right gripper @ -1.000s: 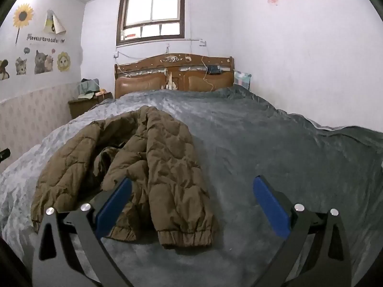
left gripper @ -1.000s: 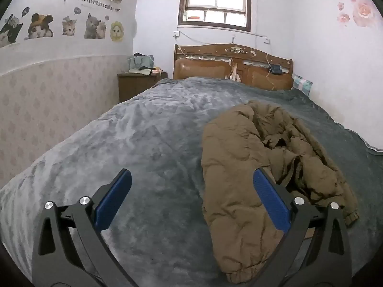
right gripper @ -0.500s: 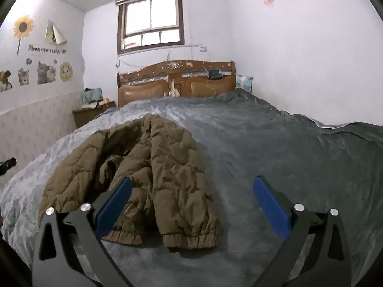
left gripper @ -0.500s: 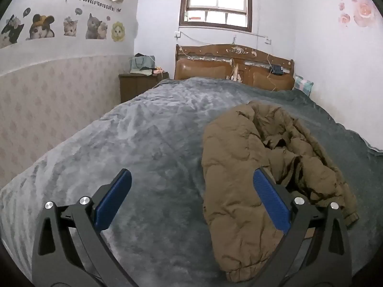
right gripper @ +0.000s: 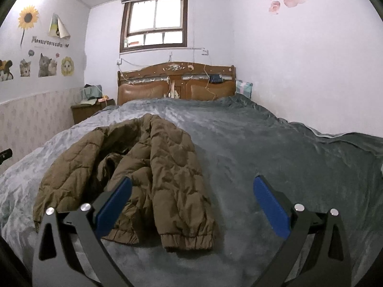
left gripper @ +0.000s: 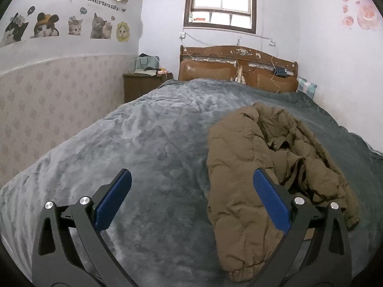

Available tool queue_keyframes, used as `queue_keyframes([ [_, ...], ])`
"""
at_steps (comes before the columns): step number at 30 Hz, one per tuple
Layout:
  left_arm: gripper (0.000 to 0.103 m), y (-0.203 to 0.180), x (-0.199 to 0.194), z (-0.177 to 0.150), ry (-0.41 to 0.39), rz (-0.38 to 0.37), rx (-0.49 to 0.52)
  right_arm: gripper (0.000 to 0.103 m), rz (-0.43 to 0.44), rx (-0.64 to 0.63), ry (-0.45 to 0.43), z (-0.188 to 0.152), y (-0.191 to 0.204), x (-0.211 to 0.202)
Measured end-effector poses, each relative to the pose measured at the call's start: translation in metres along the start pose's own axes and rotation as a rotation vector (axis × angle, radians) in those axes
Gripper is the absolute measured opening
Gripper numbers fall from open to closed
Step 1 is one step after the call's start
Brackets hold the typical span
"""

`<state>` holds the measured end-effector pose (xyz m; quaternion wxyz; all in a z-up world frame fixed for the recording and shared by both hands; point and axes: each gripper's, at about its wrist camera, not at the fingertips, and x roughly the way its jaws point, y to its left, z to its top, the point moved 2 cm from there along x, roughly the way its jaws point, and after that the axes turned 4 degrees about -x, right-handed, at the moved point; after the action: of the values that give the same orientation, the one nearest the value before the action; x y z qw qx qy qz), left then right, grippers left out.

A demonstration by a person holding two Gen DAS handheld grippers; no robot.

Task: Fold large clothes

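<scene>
A brown quilted jacket (left gripper: 258,167) lies crumpled on the grey bed blanket (left gripper: 148,143). In the left wrist view it is right of centre, a cuffed sleeve end nearest me. My left gripper (left gripper: 191,198) is open and empty, above the blanket; its right finger (left gripper: 270,203) overlaps the jacket's sleeve in the image. In the right wrist view the jacket (right gripper: 148,165) is left of centre. My right gripper (right gripper: 191,203) is open and empty, held above the blanket (right gripper: 275,148) just right of the jacket's cuff.
A wooden headboard (left gripper: 239,69) stands at the bed's far end under a window (left gripper: 220,2). A nightstand (left gripper: 143,83) with bags is at the far left. Walls run close along both sides of the bed. The left gripper's edge (right gripper: 6,154) shows at the right view's left.
The right gripper's view has tilted upward, so the jacket sits lower in frame. The left gripper has barely moved. Both stay open.
</scene>
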<state>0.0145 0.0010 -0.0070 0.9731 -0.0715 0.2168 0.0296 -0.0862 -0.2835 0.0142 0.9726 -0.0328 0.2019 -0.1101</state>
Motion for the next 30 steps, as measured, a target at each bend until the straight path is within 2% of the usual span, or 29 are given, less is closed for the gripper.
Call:
queue_keyframes([
  [12,0.1,0.004,0.0,-0.002,-0.009,-0.01,-0.004,0.101,0.001,-0.002,0.012,-0.002,0.002,0.003],
  [17,0.1,0.005,-0.006,-0.002,-0.036,0.003,-0.022,0.101,-0.015,0.005,0.007,-0.003,0.0,0.003],
  [22,0.1,0.01,-0.009,0.001,-0.077,0.01,-0.041,0.101,0.037,0.072,-0.008,-0.003,-0.008,0.006],
  [27,0.1,0.004,-0.012,0.002,-0.13,0.018,0.008,0.101,0.027,0.094,-0.014,-0.002,-0.015,0.006],
  [30,0.1,0.005,-0.01,0.004,-0.121,-0.034,0.005,0.101,0.013,0.106,-0.012,-0.002,-0.019,0.008],
])
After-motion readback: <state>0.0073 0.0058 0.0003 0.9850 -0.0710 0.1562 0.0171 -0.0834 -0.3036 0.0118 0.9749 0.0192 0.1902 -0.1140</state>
